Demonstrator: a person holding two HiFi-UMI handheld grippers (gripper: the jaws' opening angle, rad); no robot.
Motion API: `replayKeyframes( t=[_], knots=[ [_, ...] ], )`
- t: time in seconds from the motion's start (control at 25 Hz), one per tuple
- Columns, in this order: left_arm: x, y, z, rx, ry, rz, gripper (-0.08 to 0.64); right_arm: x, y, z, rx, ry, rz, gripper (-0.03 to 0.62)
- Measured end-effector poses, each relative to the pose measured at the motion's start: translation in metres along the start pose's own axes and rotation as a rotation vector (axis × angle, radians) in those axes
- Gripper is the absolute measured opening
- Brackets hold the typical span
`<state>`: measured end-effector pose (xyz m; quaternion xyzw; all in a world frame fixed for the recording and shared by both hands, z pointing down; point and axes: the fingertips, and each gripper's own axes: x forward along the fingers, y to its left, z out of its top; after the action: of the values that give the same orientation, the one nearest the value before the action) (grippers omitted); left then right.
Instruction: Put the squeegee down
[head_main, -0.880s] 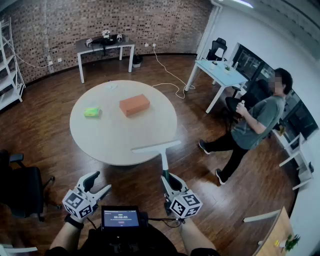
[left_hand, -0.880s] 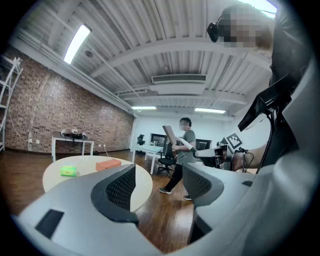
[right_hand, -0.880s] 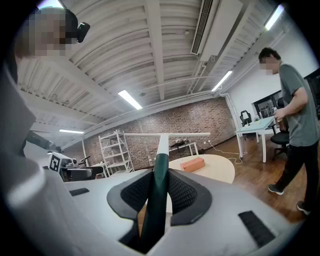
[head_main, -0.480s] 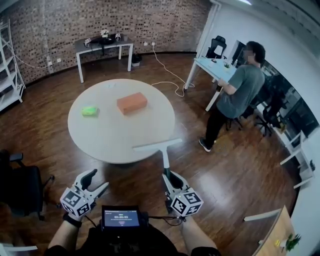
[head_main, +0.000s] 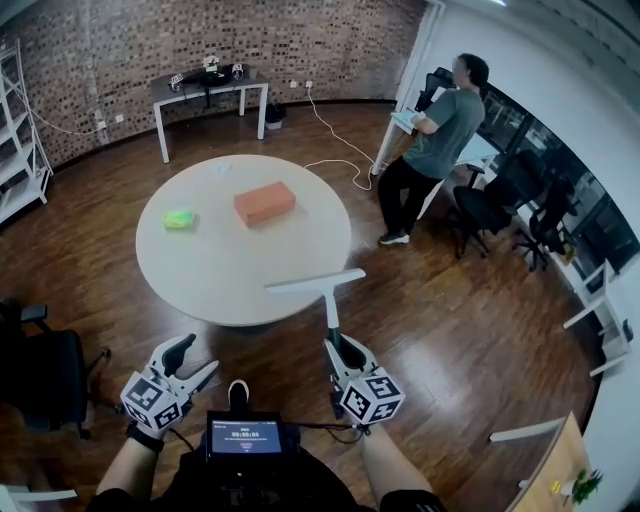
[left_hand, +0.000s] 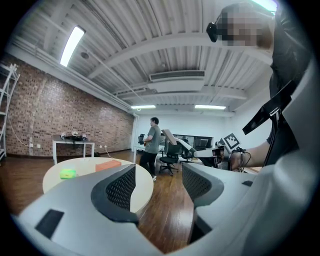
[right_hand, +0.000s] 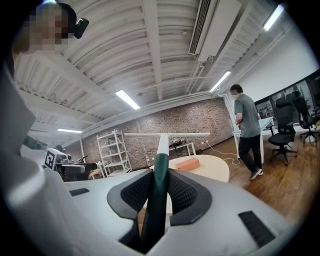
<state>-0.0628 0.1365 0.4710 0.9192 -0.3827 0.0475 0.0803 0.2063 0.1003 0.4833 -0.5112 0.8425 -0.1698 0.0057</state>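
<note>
Well, in the head view the right tool (head_main: 338, 352) held the squeegee (head_main: 327, 300) by its dark handle, the white blade crosswise at the near edge of the round table (head_main: 250, 265), which carried an orange block (head_main: 265, 203) and a green object (head_main: 180, 220), while the left tool (head_main: 198, 358) hovered short of the table. In the left gripper view that tool's jaws stood wide apart with nothing between them, the table and wood floor (left_hand: 165, 215) beyond. In the right gripper view the jaws were clamped on the squeegee's handle, the blade raised in the air, clear of the table.
</note>
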Motion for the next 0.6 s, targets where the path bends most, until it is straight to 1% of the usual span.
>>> replayKeyframes(
  t=[0.16,0.32,0.6],
  knots=[
    [0.009,0.011,0.0,0.003,-0.004,-0.002,0.295,0.017,-0.008,-0.003,0.0,0.009,0.0,0.11],
    [0.02,0.028,0.002,-0.005,-0.009,0.004,0.295,0.042,-0.013,0.002,-0.014,0.026,0.006,0.11],
    [0.046,0.074,0.002,-0.021,0.004,0.008,0.295,0.111,-0.031,0.006,-0.051,0.077,-0.007,0.11]
  ],
)
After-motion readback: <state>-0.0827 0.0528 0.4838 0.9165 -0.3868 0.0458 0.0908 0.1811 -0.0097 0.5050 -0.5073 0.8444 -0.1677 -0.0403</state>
